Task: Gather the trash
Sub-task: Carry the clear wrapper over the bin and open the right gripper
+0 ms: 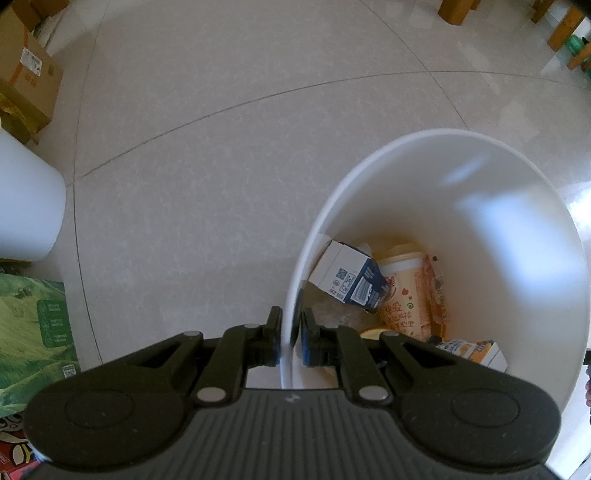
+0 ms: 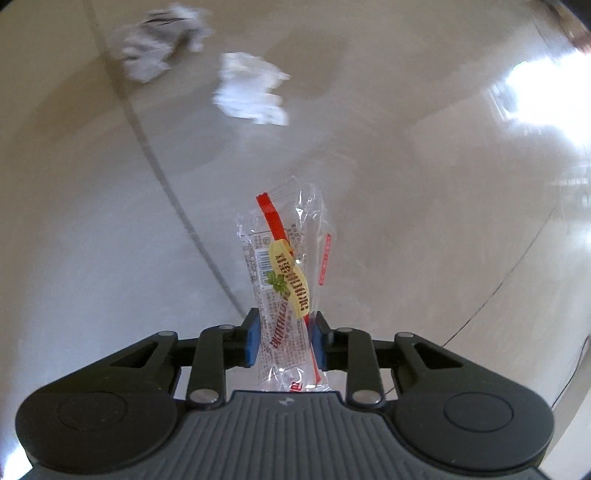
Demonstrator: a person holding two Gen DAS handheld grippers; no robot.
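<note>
My left gripper point(image 1: 291, 332) is shut on the near rim of a white bin point(image 1: 443, 136), one finger outside and one inside. In the bin lie a blue-and-white carton point(image 1: 351, 278), an orange paper cup point(image 1: 404, 295) and another small carton point(image 1: 476, 352). My right gripper point(image 2: 284, 338) is shut on a clear plastic wrapper point(image 2: 286, 266) with red and yellow print, held upright above the tiled floor. Two crumpled white papers point(image 2: 253, 88) point(image 2: 159, 44) lie blurred on the floor farther ahead.
A second white bin point(image 1: 26, 199) stands at the left, with cardboard boxes point(image 1: 26, 74) behind it and a green printed box point(image 1: 33, 332) in front. Wooden furniture legs point(image 1: 565, 29) are at the far right. Open tiled floor point(image 1: 221, 147) lies ahead.
</note>
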